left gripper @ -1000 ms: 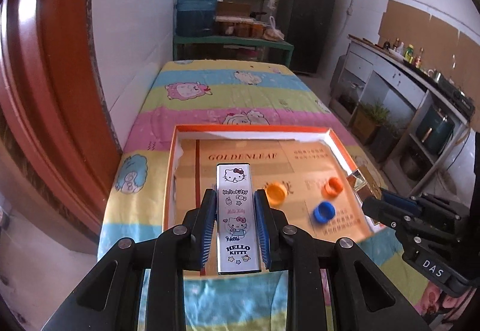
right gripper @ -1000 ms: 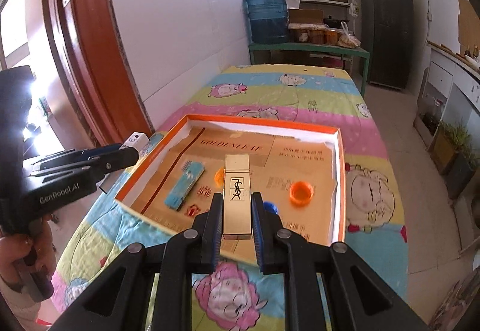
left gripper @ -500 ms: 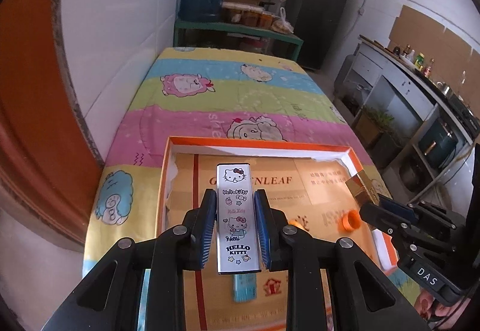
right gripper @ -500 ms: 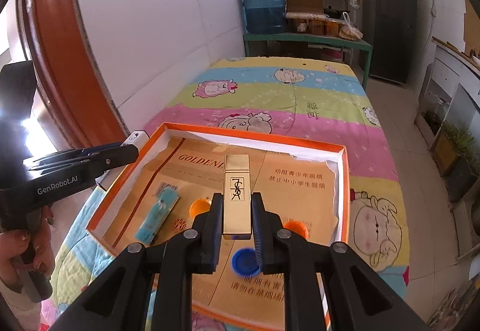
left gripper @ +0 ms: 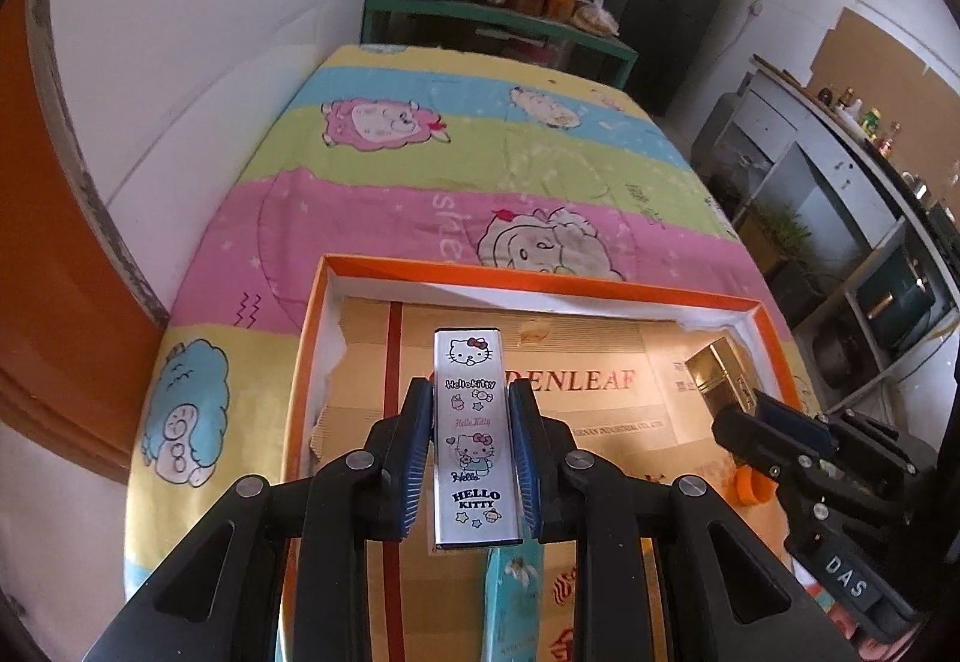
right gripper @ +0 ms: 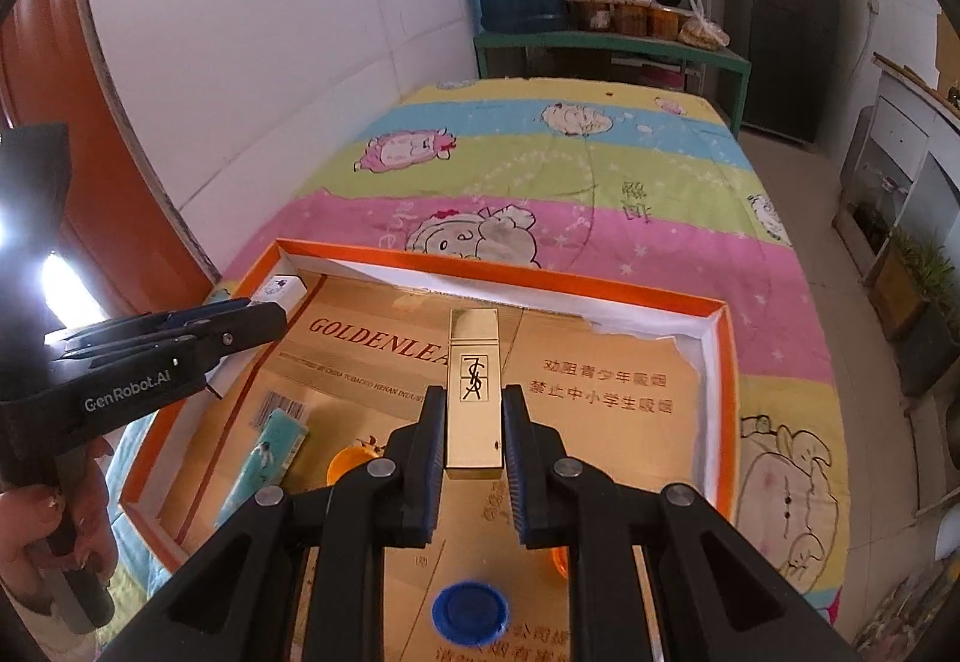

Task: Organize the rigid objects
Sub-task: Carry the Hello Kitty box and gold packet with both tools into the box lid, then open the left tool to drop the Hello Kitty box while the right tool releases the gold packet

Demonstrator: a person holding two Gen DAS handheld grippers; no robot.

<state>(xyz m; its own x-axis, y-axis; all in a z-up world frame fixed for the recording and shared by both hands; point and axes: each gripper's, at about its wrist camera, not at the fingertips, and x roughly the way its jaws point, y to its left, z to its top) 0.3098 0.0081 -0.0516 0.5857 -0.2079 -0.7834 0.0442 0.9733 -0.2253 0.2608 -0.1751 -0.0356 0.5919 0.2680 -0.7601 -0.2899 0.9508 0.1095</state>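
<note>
Orange tray [left gripper: 770,326] looms nearer than before; left tongs [left gripper: 471,458] clamp the Hello Kitty case [left gripper: 474,434], right tongs [right gripper: 474,440] the gold case [right gripper: 474,392].

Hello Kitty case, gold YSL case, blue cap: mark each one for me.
Hello Kitty case [left gripper: 474,434], left wrist view, middle of its printed face.
gold YSL case [right gripper: 474,392], right wrist view, just below the logo.
blue cap [right gripper: 470,613], right wrist view, centre of its top.
</note>
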